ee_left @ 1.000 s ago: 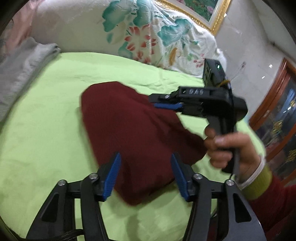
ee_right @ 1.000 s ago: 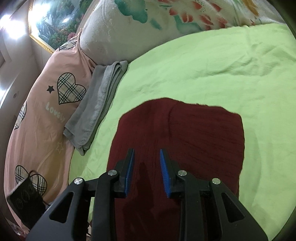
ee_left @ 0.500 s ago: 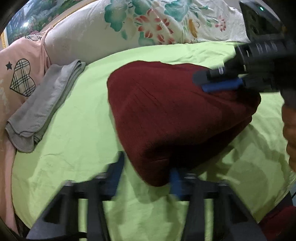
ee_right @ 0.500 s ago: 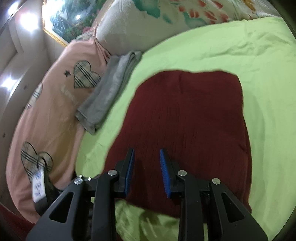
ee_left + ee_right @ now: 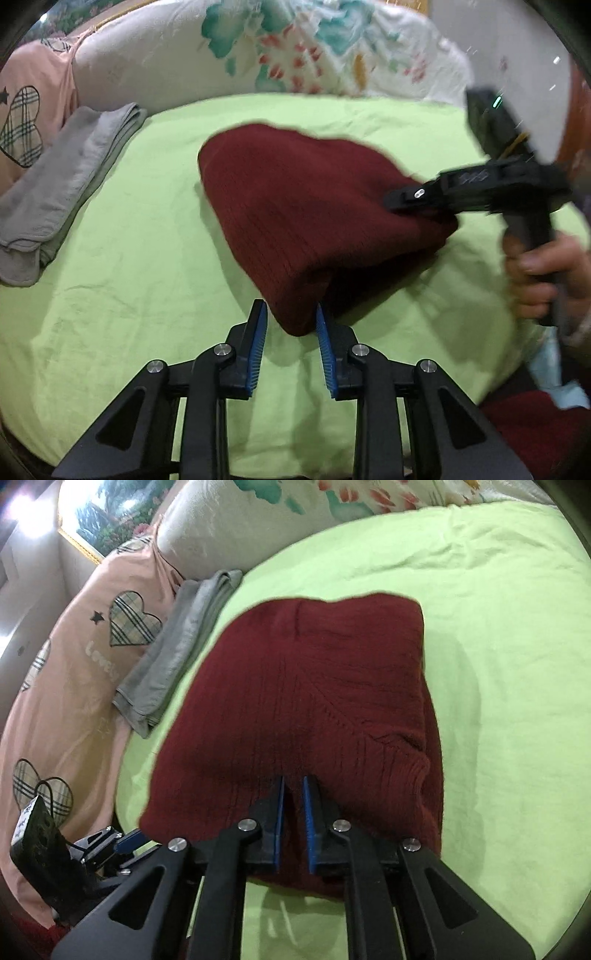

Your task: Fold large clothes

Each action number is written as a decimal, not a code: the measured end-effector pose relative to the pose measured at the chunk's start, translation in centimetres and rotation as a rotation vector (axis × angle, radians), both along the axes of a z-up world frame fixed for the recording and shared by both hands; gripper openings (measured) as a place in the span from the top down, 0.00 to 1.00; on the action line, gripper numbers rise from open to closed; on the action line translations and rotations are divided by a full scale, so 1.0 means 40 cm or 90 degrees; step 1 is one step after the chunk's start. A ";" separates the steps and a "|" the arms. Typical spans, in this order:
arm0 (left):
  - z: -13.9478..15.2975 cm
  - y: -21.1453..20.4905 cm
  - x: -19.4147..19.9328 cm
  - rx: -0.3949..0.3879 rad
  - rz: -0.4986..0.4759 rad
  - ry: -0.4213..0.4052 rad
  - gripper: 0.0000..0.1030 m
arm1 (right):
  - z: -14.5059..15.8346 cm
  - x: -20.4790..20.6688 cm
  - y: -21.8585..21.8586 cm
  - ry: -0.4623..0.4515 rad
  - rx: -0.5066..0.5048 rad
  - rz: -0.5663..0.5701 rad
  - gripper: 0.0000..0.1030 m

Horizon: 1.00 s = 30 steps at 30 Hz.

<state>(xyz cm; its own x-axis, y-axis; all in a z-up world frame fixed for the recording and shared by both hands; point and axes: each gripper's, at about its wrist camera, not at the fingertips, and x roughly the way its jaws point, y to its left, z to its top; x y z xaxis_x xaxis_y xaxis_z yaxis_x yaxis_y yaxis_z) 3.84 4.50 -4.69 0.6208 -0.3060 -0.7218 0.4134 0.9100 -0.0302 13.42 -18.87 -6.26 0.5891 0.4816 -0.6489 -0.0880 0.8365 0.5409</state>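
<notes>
On a green bedsheet (image 5: 129, 258), the left gripper (image 5: 290, 325) and right gripper (image 5: 293, 797) each pinch the folded maroon sweater (image 5: 314, 686).

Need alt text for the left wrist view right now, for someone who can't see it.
A dark red knit sweater, folded into a mound, is lifted off a lime-green bedsheet: the left claw brackets its near corner and the right claw, in a person's hand, sits at its right edge. Folded grey cloth and floral bedding lie behind.
</notes>
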 end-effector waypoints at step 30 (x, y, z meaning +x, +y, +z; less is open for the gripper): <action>-0.006 -0.023 0.199 -0.235 -0.083 0.107 0.95 | 0.035 0.283 0.074 -0.004 0.009 0.012 0.89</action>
<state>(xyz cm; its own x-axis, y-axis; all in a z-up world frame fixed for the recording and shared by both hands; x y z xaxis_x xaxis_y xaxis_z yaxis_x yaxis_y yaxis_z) 11.79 3.57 -4.91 0.4422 -0.6315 -0.6369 0.4858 0.7656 -0.4217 24.76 -15.90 -4.86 0.5839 0.5009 -0.6389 -0.1064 0.8274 0.5515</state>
